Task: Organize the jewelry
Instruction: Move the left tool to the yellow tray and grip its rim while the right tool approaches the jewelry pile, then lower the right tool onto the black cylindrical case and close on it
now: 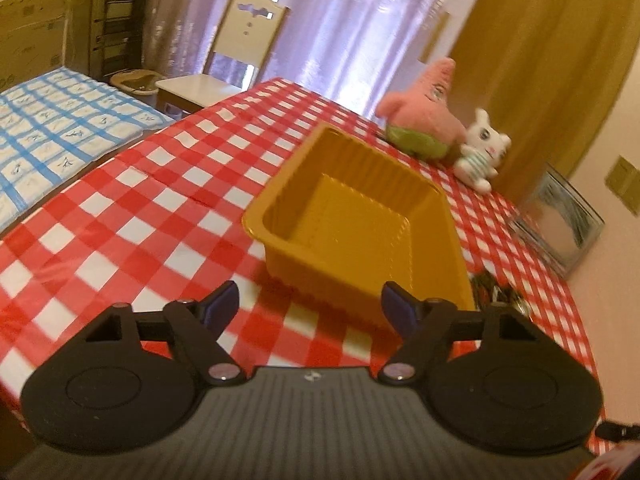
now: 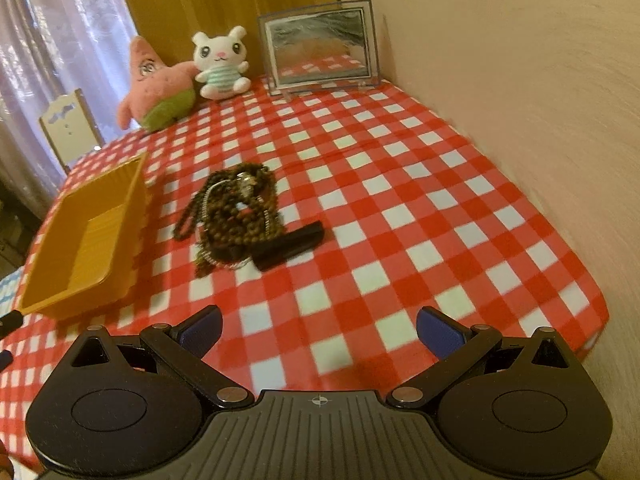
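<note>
Checked tablecloth [image 2: 400,200] | jewelry pile [image 2: 236,216] beside yellow tray [image 2: 132,216] | both grippers empty

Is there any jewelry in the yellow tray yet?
No, the yellow tray is empty; the beaded necklaces lie in a heap on the tablecloth beside it.

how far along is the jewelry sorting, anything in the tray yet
Nothing looks done: the yellow tray is empty. The tangled pile of beaded necklaces and chains lies on the checkered tablecloth beside the tray. Nothing is in hand: the left claw and right claw are both open with nothing between their fingers. Every piece is left to move.
</note>
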`<state>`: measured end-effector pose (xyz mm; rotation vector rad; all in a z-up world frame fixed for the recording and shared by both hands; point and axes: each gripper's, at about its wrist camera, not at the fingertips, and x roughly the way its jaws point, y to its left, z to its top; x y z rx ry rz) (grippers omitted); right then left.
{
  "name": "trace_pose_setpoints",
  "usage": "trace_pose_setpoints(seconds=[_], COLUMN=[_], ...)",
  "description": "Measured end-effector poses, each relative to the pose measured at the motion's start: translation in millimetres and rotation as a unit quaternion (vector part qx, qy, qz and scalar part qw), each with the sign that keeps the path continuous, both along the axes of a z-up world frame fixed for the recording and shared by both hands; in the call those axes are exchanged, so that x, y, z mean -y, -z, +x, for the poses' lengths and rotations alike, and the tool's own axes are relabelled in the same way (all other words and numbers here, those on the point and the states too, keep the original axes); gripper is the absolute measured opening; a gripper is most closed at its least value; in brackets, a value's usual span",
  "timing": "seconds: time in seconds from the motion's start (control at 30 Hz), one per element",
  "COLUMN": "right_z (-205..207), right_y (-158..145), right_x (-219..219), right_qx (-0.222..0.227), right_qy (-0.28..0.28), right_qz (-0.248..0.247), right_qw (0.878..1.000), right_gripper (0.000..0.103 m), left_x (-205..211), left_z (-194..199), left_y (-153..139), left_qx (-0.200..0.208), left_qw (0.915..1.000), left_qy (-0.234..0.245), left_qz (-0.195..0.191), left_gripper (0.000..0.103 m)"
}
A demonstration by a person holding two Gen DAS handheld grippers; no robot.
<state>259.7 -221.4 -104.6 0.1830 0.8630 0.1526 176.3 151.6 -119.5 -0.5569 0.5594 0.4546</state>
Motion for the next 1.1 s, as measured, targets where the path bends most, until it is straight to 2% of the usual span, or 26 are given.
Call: trace_pose_setpoints(seconds=[0.3, 0.4, 0.57, 0.7, 0.83, 0.97, 1.1], right_z=[34.8, 42.6, 50.8, 55.1, 58.6, 62.0, 66.4], right_y=[17.8, 24.7, 32.2, 37.7, 41.3, 43.4, 44.1], right_x=[2.5, 3.0, 0.7, -4.8, -10.1, -11.8, -11.2], right_qx=[-0.024, -0.033, -0.044, -0.052, -0.058, -0.060, -0.061], right_qy=[0.018, 0.023, 0.025, 0.019, 0.013, 0.012, 0.016], right_qz=[-0.021, -0.027, -0.029, -0.033, -0.038, -0.042, -0.042], right_qw=[0.999, 0.999, 0.998, 0.998, 0.998, 0.997, 0.997], right_gripper=[0.103, 0.103, 0.103, 0.103, 0.103, 0.103, 0.103], left_x=[-28.2, -36.5, -41.9, -44.1, -44.8, -45.5, -48.2], left_z=[27.9, 35.7, 52.1, 62.6, 69.1, 71.6, 71.5], left_y=[25.3, 30.4, 38.2, 45.6, 51.8, 52.9, 51.0], left_qx=[0.018, 0.032, 0.031, 0.035, 0.035, 0.036, 0.039], left_qw=[0.9985, 0.9971, 0.9968, 0.9965, 0.9966, 0.9968, 0.9968], left_qy=[-0.051, -0.069, -0.072, -0.073, -0.071, -0.064, -0.050], left_qz=[0.002, -0.004, 0.015, 0.019, 0.023, 0.032, 0.049], left_gripper=[0.068, 0.064, 0.050, 0.045, 0.033, 0.017, 0.011])
